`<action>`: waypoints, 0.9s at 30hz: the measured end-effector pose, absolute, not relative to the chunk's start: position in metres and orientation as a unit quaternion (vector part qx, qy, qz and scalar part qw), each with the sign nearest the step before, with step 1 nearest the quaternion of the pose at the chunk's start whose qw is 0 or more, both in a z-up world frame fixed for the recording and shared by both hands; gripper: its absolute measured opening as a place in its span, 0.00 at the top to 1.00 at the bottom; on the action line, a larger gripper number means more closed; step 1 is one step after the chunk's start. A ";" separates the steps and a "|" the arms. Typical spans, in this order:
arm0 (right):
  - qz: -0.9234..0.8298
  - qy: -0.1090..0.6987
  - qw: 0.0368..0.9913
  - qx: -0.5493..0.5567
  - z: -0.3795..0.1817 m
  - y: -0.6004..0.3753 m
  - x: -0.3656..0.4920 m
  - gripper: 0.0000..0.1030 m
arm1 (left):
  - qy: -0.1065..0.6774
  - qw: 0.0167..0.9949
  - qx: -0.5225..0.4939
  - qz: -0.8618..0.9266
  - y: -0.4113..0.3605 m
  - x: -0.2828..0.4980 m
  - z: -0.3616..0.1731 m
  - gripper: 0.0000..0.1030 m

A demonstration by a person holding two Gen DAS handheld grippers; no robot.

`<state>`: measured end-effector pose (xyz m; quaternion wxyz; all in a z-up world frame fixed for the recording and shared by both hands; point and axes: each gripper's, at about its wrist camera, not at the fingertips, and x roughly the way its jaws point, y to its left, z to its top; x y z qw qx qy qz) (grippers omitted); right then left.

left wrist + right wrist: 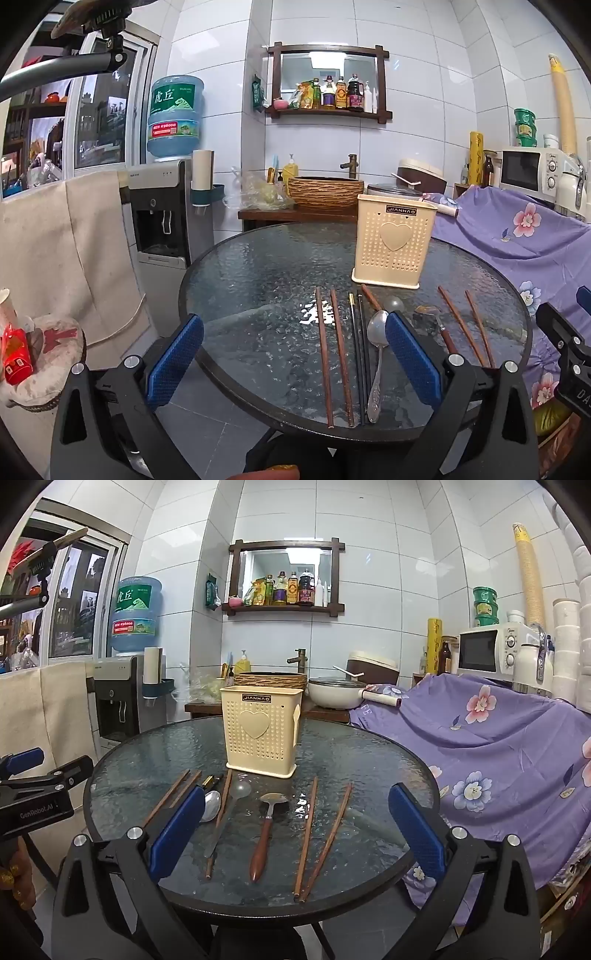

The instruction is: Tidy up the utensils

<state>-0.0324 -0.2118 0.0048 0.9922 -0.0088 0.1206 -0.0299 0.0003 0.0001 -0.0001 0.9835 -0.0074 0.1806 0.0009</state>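
A cream perforated utensil holder [391,245] [260,731] stands upright on the round glass table [258,258] [369,753]. In front of it lie brown wooden chopsticks [334,354] [321,834], black chopsticks [358,354], a steel spoon [376,354] [211,805], a clear ladle [241,788] and a wooden-handled spoon [264,830] [439,325]. My left gripper [293,358] is open and empty above the near table edge. My right gripper [295,838] is open and empty, hovering over the wooden-handled spoon and right chopsticks.
A purple flowered cloth [517,236] [498,738] covers furniture right of the table. A water dispenser [162,221] and a beige-draped chair [66,251] stand left. A sink counter with basket bowl [325,192] and pot [334,692] is behind.
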 end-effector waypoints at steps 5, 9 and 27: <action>-0.031 0.120 0.992 -0.009 0.005 -0.212 -0.033 0.05 | 0.180 0.984 -0.009 0.002 0.001 0.001 0.000 0.06; -0.030 0.123 0.992 -0.009 0.005 -0.211 -0.032 0.05 | 0.180 0.984 -0.008 0.003 0.004 0.000 0.000 0.06; -0.028 0.123 0.992 -0.010 0.006 -0.214 -0.034 0.05 | 0.171 0.985 -0.009 -0.003 0.002 -0.004 0.005 0.06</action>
